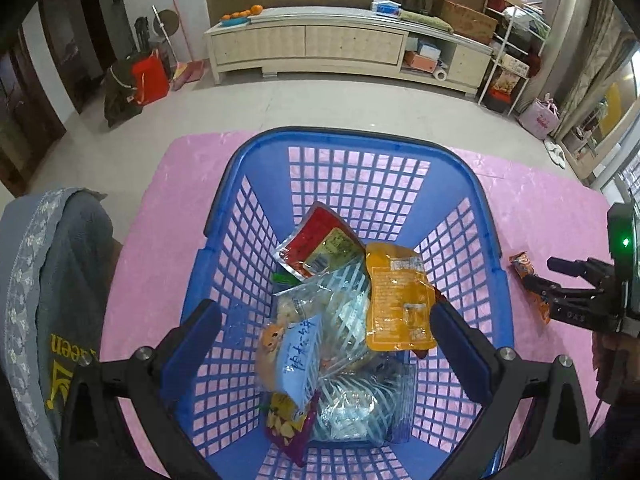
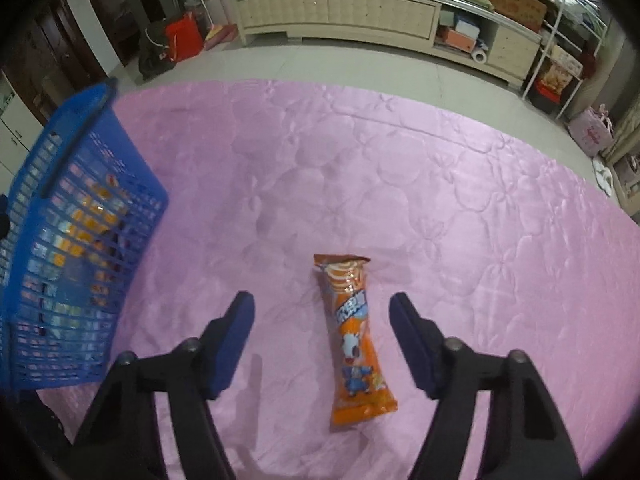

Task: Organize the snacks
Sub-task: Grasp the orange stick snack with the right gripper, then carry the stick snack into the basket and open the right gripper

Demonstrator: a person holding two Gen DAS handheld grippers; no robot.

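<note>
A blue plastic basket [image 1: 348,148] stands on the pink cloth and holds several snack packets, among them a red one [image 1: 316,244], a yellow-orange one [image 1: 396,300] and clear striped bags [image 1: 352,404]. My left gripper [image 1: 326,328] is open and empty above the basket's inside. An orange snack packet [image 2: 354,340] lies flat on the cloth to the right of the basket [image 2: 80,216]. My right gripper [image 2: 322,308] is open, its fingers on either side of that packet, just above it. In the left wrist view the right gripper [image 1: 560,280] shows over the same packet [image 1: 524,266].
The pink quilted cloth [image 2: 440,184] covers the table. A chair with a grey cover [image 1: 48,280] stands at the table's left. Beyond the table are a floor, a long low cabinet [image 1: 344,44] and a rack [image 1: 516,40].
</note>
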